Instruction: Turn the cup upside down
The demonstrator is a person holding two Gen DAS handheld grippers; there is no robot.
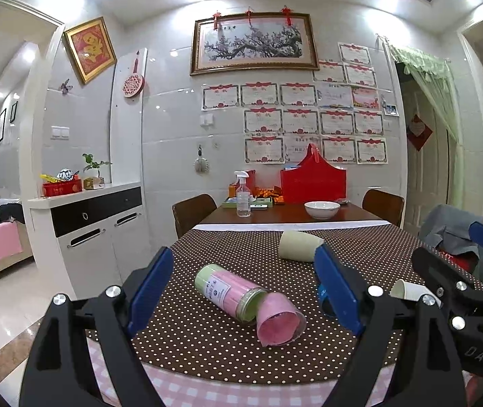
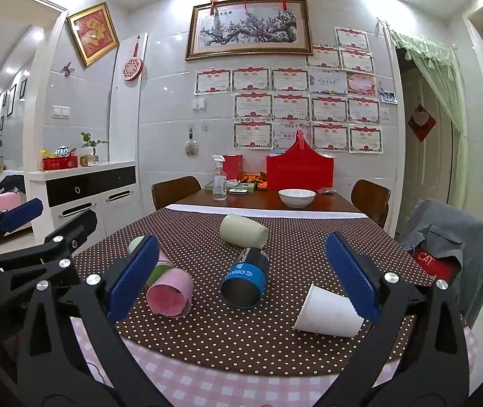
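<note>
Cups lie sideways mid-frame: pink cup [image 1: 280, 320], blue cup [image 2: 246, 279], white cup [image 2: 328, 312]; left gripper [image 1: 244, 291] and right gripper [image 2: 241, 279] gape, grasping nothing.

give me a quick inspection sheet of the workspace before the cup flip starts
surface: brown polka-dot cloth over a pink check cloth on the dining table
job's things: four cups, all on their sides: pink cup, blue cup, white paper cup, pale green cup
clutter: white bowl, spray bottle, red box at the far end
grippers: left gripper open, empty; right gripper open, empty
cables: nothing seen
surroundings: chairs, white cabinet, grey jacket on a chair
</note>
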